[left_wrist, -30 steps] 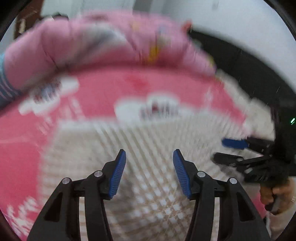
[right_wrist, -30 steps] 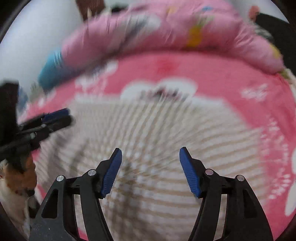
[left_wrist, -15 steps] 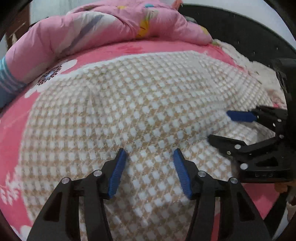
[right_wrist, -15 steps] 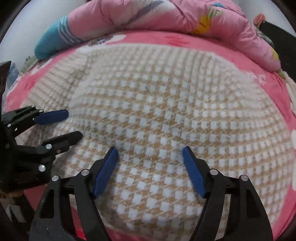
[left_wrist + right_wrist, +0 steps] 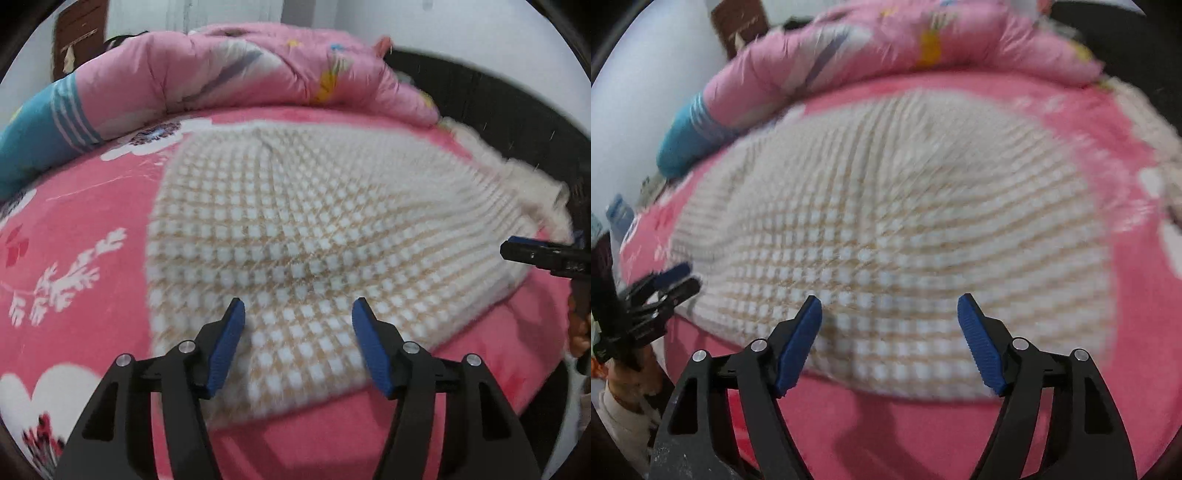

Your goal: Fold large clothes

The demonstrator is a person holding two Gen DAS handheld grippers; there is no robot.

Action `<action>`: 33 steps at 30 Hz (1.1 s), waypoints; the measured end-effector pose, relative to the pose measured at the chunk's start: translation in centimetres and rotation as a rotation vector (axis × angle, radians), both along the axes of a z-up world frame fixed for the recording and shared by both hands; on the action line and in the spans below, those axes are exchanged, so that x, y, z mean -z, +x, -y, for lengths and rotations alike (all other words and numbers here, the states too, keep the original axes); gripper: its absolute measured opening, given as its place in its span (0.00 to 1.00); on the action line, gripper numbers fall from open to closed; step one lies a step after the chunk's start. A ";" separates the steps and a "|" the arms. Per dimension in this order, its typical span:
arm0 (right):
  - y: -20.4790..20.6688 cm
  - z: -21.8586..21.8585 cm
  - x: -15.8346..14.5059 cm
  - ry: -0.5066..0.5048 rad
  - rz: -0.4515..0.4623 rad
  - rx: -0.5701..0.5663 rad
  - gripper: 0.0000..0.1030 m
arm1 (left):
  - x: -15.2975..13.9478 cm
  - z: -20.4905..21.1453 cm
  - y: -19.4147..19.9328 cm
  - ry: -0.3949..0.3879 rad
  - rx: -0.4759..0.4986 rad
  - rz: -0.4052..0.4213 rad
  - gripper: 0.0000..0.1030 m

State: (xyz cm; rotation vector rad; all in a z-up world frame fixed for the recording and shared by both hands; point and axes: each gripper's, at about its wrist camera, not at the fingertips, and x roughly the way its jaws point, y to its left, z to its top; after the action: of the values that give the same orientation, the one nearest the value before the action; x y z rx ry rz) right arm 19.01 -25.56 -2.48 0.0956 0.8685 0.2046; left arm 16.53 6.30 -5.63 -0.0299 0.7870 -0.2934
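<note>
A beige-and-white checked knit sweater (image 5: 314, 229) lies spread flat on a pink bedsheet (image 5: 74, 240). My left gripper (image 5: 298, 306) hovers over the sweater's near edge towards its left side. Its jaws are opening and nothing is between the blue pads. In the right wrist view the same sweater (image 5: 886, 206) fills the middle. My right gripper (image 5: 889, 299) stands open above its near edge with nothing in it. Each gripper shows in the other's view: the right gripper (image 5: 517, 247) at the far right, the left gripper (image 5: 676, 280) at the far left, held in a hand.
A rolled pink quilt (image 5: 221, 81) with a blue end (image 5: 33, 125) lies along the far side of the bed. A dark headboard (image 5: 498, 110) and a fluffy white cloth (image 5: 535, 184) are at the right. Bare pink sheet (image 5: 923, 435) shows in front of the sweater.
Both grippers have drawn back from over the sweater's middle to its near edge and moved apart sideways. The left jaws stand wider than before.
</note>
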 end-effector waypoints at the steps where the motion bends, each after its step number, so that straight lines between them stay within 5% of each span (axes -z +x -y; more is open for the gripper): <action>1: -0.8 1.4 -0.1 -0.004 0.019 0.042 0.68 | -0.2 -0.6 -0.5 -0.004 -0.015 0.018 0.61; 4: -0.2 4.7 3.8 0.090 -0.104 0.118 0.68 | 1.7 -2.6 0.5 -0.028 -0.063 -0.051 0.64; 6: 0.2 4.0 5.1 0.063 -0.103 0.109 0.69 | 2.2 -2.4 0.9 -0.043 -0.080 -0.053 0.64; 11: -4.7 1.6 0.9 0.040 -0.040 0.095 0.70 | -0.8 -0.8 -1.4 -0.049 -0.087 -0.008 0.64; 12: -6.4 1.7 0.0 0.041 -0.014 0.093 0.76 | -1.4 -0.8 -2.0 -0.038 -0.093 0.011 0.65; 17: -12.4 0.1 -2.1 0.062 0.067 0.059 0.91 | -4.4 0.1 -6.3 -0.051 -0.116 0.093 0.84; 19: -12.7 -0.6 -2.1 0.041 0.062 0.045 0.92 | -5.6 0.9 -8.0 -0.054 -0.120 0.123 0.95; 27: -13.2 -3.5 -4.4 -0.158 0.187 0.057 0.92 | -8.9 3.7 -11.3 -0.066 -0.139 0.171 0.95; 30: -13.6 -4.4 -5.3 -0.233 0.249 0.099 0.92 | -9.3 4.0 -11.4 -0.093 -0.109 0.143 0.95; 33: -13.9 -5.1 -6.0 -0.270 0.285 0.125 0.92 | -9.2 4.2 -11.4 -0.066 -0.178 0.119 0.95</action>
State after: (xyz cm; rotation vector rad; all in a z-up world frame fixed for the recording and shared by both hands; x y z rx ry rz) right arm 5.13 -20.50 3.47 -0.1290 0.5969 -0.0177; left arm 5.09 2.13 3.59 -0.1424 0.6520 -0.1508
